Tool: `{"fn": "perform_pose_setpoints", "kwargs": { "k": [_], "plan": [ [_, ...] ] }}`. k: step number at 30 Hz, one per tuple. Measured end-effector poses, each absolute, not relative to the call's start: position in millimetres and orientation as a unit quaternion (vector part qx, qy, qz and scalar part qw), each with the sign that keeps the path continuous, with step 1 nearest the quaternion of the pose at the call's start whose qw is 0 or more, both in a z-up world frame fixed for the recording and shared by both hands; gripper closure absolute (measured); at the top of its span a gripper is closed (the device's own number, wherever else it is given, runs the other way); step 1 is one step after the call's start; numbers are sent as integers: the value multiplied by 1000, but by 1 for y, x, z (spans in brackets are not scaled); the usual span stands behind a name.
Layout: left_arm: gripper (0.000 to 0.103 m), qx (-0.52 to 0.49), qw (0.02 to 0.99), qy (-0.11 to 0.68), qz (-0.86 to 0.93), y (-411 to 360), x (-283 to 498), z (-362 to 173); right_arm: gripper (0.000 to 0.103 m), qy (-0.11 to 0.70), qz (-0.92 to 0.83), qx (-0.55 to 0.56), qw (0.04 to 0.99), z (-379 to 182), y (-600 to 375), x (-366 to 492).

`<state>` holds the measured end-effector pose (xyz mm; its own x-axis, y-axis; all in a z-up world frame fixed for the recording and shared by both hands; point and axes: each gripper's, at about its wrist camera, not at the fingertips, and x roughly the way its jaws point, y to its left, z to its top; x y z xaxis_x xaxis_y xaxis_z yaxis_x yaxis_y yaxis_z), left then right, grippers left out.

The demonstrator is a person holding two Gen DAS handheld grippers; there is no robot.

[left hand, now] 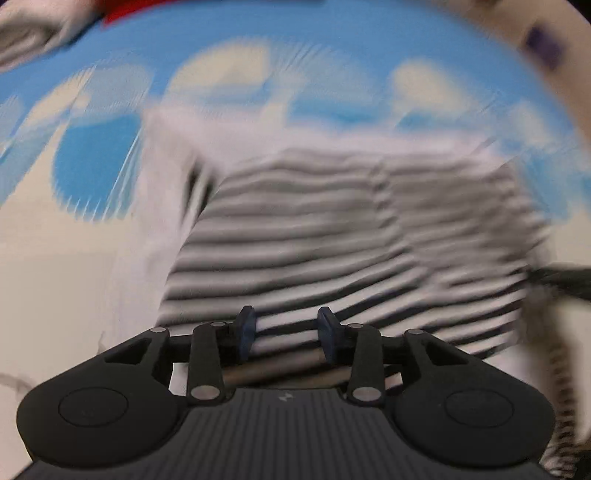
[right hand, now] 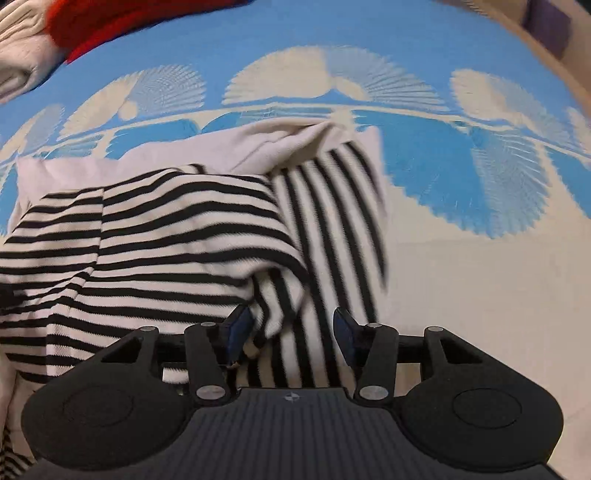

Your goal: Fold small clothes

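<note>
A black-and-white striped small garment with a white part lies on the blue and cream patterned cloth; the left wrist view is blurred. My left gripper hovers over the garment's near edge, jaws apart, stripes showing in the gap and neither pad pressing. In the right wrist view the striped garment is bunched, with one flap whose stripes run lengthwise. My right gripper stands open around a hanging fold that brushes the left fingertip and stays clear of the right one.
A red cloth and a cream cloth lie at the far left edge of the patterned cloth. A purple patch shows at the far right. Cream surface stretches right of the garment.
</note>
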<state>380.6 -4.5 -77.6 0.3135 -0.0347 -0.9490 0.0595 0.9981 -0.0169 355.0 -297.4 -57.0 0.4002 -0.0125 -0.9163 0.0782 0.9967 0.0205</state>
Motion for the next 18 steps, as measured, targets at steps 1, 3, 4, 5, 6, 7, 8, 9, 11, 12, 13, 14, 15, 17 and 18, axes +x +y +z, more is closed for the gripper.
{"fn": "perform_pose_setpoints", "kwargs": {
  "k": [1, 3, 4, 5, 6, 7, 8, 9, 11, 12, 13, 14, 15, 17, 18],
  "plan": [
    [64, 3, 817, 577, -22, -2, 379, -75, 53, 534, -43, 44, 844, -47, -299, 346],
    [63, -10, 830, 558, -13, -1, 375, -56, 53, 505, -58, 70, 858, -20, -295, 328],
    [60, -17, 844, 536, -16, -1, 369, -43, 53, 488, -58, 80, 867, -5, -294, 318],
    [56, -21, 859, 512, -16, -2, 362, -32, 53, 471, -54, 85, 876, 8, -293, 311],
    [50, -21, 871, 490, -10, -3, 352, -20, 52, 449, -47, 84, 888, 26, -291, 300],
    [49, -18, 876, 482, -7, -5, 344, -11, 52, 427, -39, 80, 900, 42, -289, 288],
    [49, -16, 877, 480, -9, -7, 337, -3, 51, 408, -31, 76, 909, 55, -288, 276],
    [49, -18, 877, 480, -11, -7, 329, 6, 51, 388, -22, 71, 919, 70, -286, 262],
    [49, -27, 882, 470, -6, -5, 316, 24, 47, 365, -4, 71, 928, 91, -286, 239],
    [49, -30, 889, 457, -5, -3, 303, 37, 46, 357, 7, 74, 931, 99, -287, 224],
    [50, -30, 894, 447, -5, -5, 292, 48, 45, 351, 15, 77, 933, 104, -288, 210],
    [50, -29, 899, 437, -5, -4, 277, 60, 45, 346, 20, 77, 935, 108, -289, 199],
    [50, -31, 904, 425, -5, -3, 260, 72, 45, 340, 25, 74, 937, 110, -290, 185],
    [50, -36, 912, 407, -8, -2, 230, 93, 45, 328, 23, 64, 942, 107, -293, 157],
    [50, -37, 918, 396, -11, -2, 211, 102, 45, 327, 20, 63, 943, 103, -294, 145]
  ]
}}
